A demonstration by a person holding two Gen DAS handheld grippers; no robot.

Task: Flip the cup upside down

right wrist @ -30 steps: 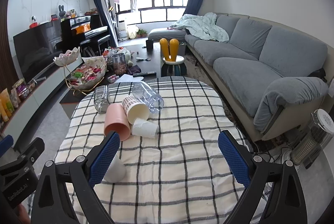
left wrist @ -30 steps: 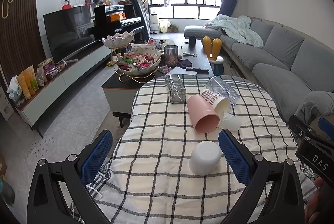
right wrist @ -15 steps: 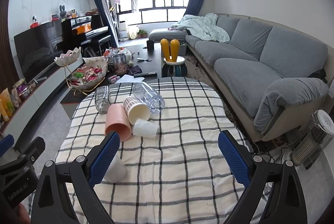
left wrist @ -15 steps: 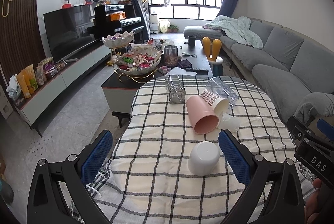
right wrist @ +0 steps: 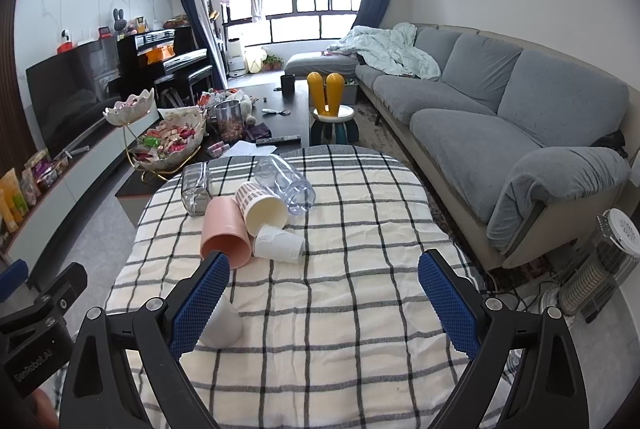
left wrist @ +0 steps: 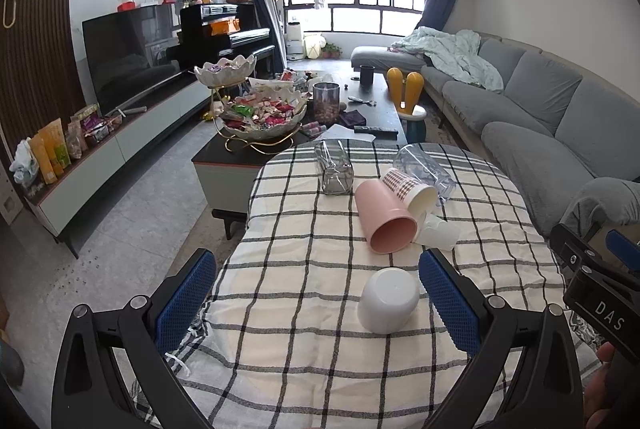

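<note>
Nothing on the table has shifted since a second ago; both views only drift slightly. Six cups sit on the checked tablecloth (left wrist: 304,309): five lie tipped in a cluster, among them the pink cup (left wrist: 386,217), mouth toward the cameras. One white cup (left wrist: 388,299) stands upside down, base up, axis near vertical, near the table's front. Left gripper (left wrist: 316,303) and right gripper (right wrist: 324,303) gape wide, empty. A grey sofa (right wrist: 500,117) lines the room.

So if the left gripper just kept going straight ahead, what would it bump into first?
Probably the white cup, already upside down on the checked tablecloth, just right of centre between the open fingers of the left gripper. The pink cup lies farther on. Depth is uncertain.
</note>
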